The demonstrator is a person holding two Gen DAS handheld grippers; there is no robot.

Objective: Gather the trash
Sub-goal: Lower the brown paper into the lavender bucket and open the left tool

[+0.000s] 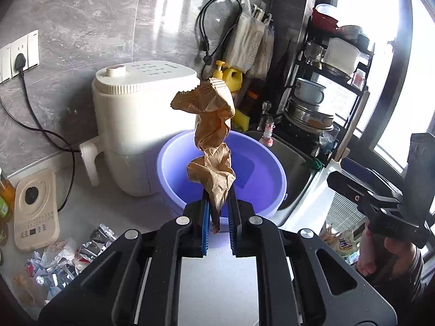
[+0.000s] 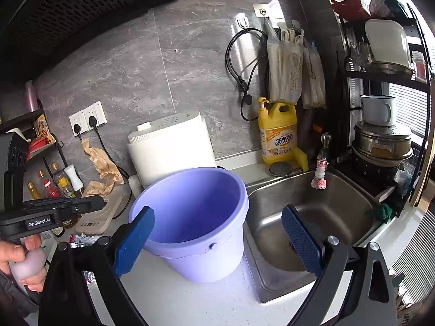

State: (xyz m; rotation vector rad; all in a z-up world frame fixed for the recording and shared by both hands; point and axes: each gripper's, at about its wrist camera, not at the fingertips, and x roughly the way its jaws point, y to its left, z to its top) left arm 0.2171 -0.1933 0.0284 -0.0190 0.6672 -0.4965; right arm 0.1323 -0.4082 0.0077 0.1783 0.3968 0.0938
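Left gripper [image 1: 218, 217] clenched the crumpled brown paper bag [image 1: 213, 146] upright over the purple bucket [image 1: 272, 168] on the bench — poised, apparently, for dropping — while the right gripper [image 2: 217, 241] stood wide open, empty, near the bucket.

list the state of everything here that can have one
left gripper: shut on the crumpled paper bag
crumpled paper bag: held upright above the bucket
right gripper: fingers wide apart, nothing between them
purple bucket: upright on the counter, looks empty
sink: no water, no dishes in the basin
wall sockets: two plugs in
foil wrappers: loose on the counter
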